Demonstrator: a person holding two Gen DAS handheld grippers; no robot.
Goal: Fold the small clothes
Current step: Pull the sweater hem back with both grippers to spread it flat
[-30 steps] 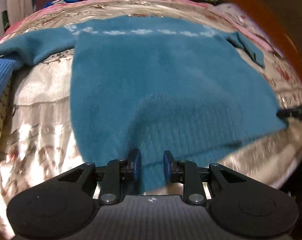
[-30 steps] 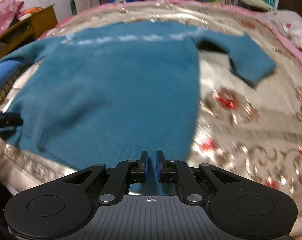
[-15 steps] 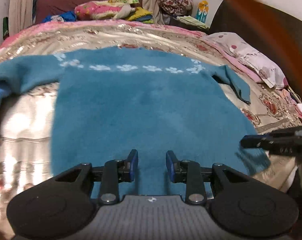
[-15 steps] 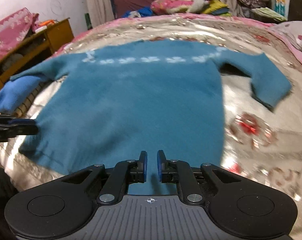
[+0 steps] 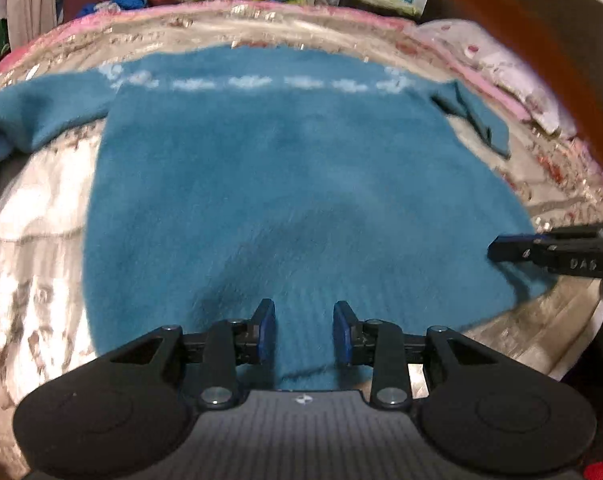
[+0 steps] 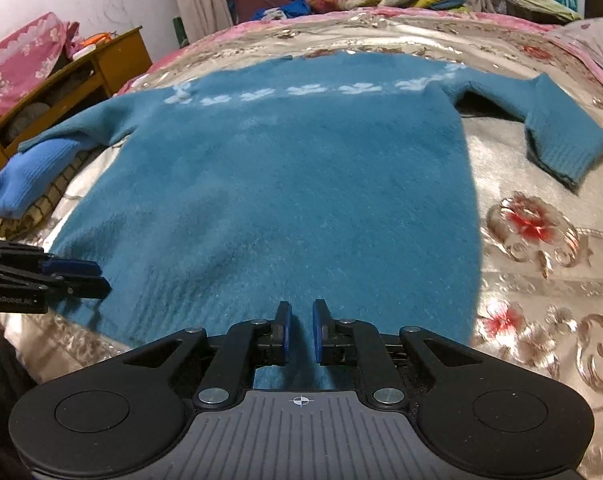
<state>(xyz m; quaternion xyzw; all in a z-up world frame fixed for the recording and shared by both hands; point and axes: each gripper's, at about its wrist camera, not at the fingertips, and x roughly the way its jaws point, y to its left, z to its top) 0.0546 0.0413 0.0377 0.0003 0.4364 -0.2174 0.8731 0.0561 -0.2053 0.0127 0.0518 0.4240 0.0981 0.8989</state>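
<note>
- We are risking a pinch of only the top layer at the hem, so the sweater point(image 6: 285, 184) could sag unevenly when lifted.
- We are holding the left tongs point(image 5: 303, 330) moderately open and the right tongs point(image 6: 300, 330) narrowly parted, both over the hem at bottom centre; whether either is gripping cloth, we cannot tell.
- The sweater is lying flat on the bed point(image 6: 541, 280), filling mid-frame.

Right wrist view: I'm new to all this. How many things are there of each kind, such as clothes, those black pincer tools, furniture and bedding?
Teal fuzzy knitted sweater: 1
Black two-finger grippers: 2, the right gripper and the left gripper
Brown wooden cabinet: 1
Shiny floral bedspread: 1
Total: 5
</note>
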